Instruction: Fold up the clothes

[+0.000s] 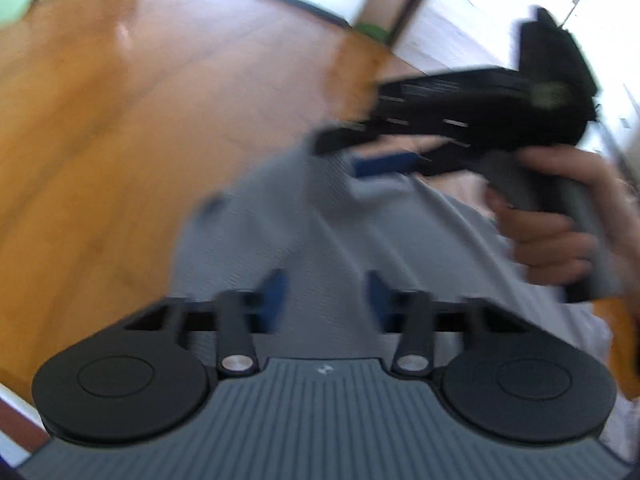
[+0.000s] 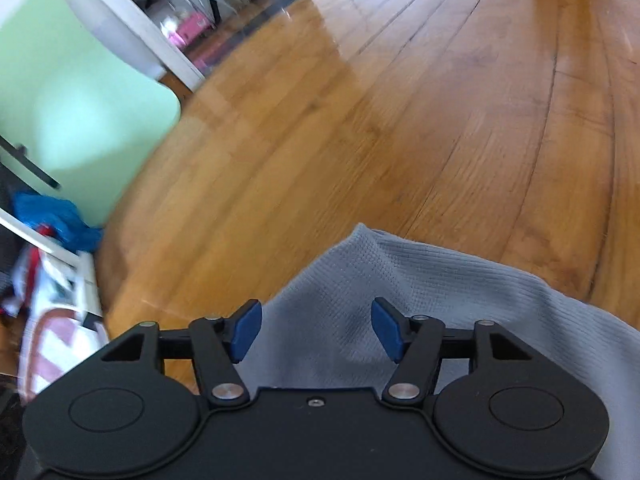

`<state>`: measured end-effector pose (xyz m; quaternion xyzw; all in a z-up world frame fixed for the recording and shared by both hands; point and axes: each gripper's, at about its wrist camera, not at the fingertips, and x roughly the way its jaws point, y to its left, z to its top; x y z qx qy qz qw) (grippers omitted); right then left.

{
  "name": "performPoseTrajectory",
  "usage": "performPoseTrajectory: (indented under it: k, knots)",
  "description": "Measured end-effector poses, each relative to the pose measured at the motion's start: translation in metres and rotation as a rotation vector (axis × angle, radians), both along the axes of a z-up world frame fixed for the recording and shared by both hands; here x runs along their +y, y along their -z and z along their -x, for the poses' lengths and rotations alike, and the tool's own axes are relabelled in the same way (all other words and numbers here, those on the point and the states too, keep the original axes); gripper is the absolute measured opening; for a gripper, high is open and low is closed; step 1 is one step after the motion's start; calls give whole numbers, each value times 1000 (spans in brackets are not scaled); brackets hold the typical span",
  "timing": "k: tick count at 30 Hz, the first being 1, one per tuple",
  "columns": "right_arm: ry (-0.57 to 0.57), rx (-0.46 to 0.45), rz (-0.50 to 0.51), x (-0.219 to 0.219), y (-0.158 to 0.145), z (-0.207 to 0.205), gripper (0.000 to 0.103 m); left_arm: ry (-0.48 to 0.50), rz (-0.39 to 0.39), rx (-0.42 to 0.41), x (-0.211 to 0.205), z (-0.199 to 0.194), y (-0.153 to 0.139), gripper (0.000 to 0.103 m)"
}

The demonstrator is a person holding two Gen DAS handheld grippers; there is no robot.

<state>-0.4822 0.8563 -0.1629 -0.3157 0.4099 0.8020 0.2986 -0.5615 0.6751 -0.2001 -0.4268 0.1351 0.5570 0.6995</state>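
Observation:
A grey knit garment (image 1: 320, 220) lies on the wooden floor (image 1: 120, 120). My left gripper (image 1: 326, 300) is open, its blue pads apart just above the cloth. This view is blurred. My right gripper (image 1: 360, 152) shows in the left wrist view, held by a hand (image 1: 560, 216) over the garment's far part. In the right wrist view the right gripper (image 2: 316, 332) is open with the grey garment (image 2: 400, 280) under and between its blue pads, a raised corner of cloth ahead of it.
The wooden floor (image 2: 400, 100) stretches ahead. A pale green chair (image 2: 80, 100) stands at the left, with a blue bag (image 2: 60, 216) and mixed clutter below it. White furniture (image 1: 460, 8) stands at the far right of the left wrist view.

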Motion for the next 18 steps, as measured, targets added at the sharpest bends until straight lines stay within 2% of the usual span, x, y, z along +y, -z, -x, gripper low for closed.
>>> performPoseTrajectory:
  k: [2,3,5,7,9,11,12,15,18]
  knots:
    - [-45,-32,-80,-4,10,6,34,23,-6,-6,-2,-6,1,33]
    - [-63,-38,-119,-8,11,3,4,24,-18,13,-3,-8,-1,33]
    - [-98,-51,-196,-17,15,-4,4,6,-51,66,-6,-9,-8,37]
    - [-85,-14,-250,-26,9,-26,3,-45,-84,83,-9,-3,-16,53]
    - [-55,-19,-264,-34,4,-46,3,-111,-107,72,-10,5,-21,79]
    - [-49,-60,-256,-37,6,-54,4,-101,-112,53,-7,7,-20,89]
    - [-46,-80,-252,-39,7,-58,4,-87,-113,42,-6,7,-19,93]
    - [-36,-140,-240,-44,10,-71,4,-58,-67,39,-5,-1,-11,93]
    - [-27,-200,-228,-50,13,-84,4,-21,-22,-20,-2,-5,-2,92]
